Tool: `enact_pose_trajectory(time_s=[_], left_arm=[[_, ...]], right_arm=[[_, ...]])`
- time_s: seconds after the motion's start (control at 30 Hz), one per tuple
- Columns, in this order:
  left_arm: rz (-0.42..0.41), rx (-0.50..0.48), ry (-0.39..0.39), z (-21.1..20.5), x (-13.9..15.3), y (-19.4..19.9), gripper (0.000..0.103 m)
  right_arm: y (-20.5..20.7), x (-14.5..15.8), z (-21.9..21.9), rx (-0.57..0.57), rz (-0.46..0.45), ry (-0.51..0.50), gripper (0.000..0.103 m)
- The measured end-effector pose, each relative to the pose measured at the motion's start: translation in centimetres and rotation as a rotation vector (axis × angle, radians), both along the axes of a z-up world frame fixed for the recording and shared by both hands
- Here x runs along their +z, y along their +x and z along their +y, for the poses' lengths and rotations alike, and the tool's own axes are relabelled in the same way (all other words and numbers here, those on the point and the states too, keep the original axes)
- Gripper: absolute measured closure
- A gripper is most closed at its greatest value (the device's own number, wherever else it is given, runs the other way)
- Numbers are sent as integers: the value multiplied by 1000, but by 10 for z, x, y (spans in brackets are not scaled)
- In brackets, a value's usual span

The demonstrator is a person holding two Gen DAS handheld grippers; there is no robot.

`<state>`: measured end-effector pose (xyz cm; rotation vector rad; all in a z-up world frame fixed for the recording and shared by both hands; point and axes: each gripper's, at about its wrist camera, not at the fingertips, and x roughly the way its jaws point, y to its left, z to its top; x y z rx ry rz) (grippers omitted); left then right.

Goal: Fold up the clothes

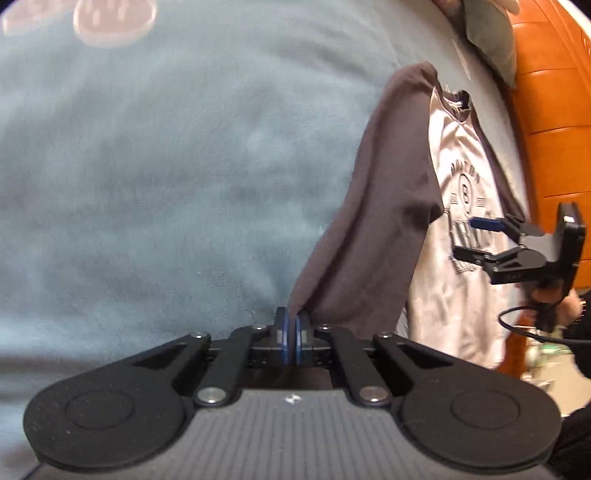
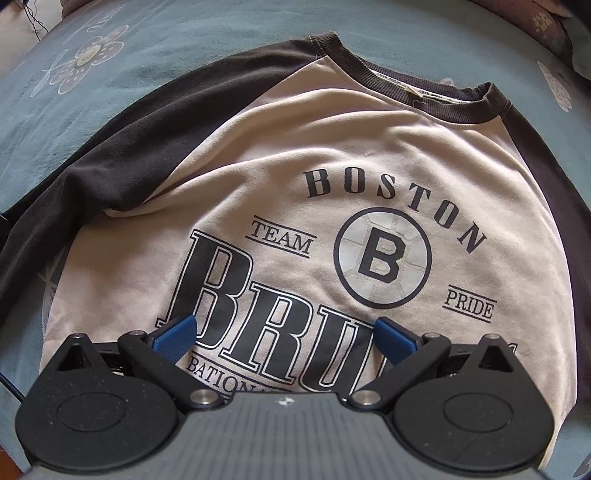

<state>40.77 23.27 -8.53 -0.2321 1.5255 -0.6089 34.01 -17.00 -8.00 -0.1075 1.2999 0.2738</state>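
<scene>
A cream sweatshirt [image 2: 295, 177] with dark brown sleeves and a printed "Boston Bruins" crest lies face up on a blue-grey bedspread [image 2: 184, 44]. In the left wrist view the sweatshirt [image 1: 461, 229] lies at the right, and its dark sleeve [image 1: 369, 221] stretches from the shoulder down to my left gripper [image 1: 292, 325]. That gripper is shut on the sleeve's cuff end, lifting it off the bed. My right gripper [image 2: 286, 336] hovers open above the printed chest, its blue pads [image 2: 175, 334] wide apart with nothing between them. From the left wrist, the right gripper [image 1: 471, 240] appears over the shirt.
The bedspread [image 1: 166, 166] has pale flower prints [image 2: 85, 59] and spreads wide to the left. An orange wooden bed frame [image 1: 554, 129] runs along the right. A grey pillow [image 1: 491, 33] lies at the top right. A black cable [image 1: 524, 325] hangs by the person's hand.
</scene>
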Motion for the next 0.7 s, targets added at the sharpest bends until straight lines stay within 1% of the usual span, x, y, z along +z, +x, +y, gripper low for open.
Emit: enact_pose_trajectory(time_s=[0.17, 0.27, 0.37, 0.47, 0.57, 0.6, 0.63, 0.7], left_arm=[[-97, 40, 94, 11, 26, 28, 101], [-143, 35, 151, 11, 35, 49, 101], [-183, 28, 211, 9, 37, 66, 101], [-191, 64, 239, 13, 30, 76, 100], [-168, 36, 313, 7, 14, 77, 97], [-158, 49, 328, 6, 10, 77, 95], [-149, 61, 338, 6, 6, 78, 95], [-143, 79, 333, 6, 5, 79, 95]], right_arm=[[-4, 4, -7, -29, -4, 24, 0], [-7, 8, -10, -32, -12, 34, 0], [-9, 14, -11, -26, -30, 39, 0], [-8, 16, -13, -31, -42, 43, 0], [-12, 20, -22, -47, -47, 49, 0], [-11, 19, -22, -53, -46, 51, 0], [-10, 19, -22, -58, -45, 53, 0], [-12, 19, -27, -65, -45, 58, 0]])
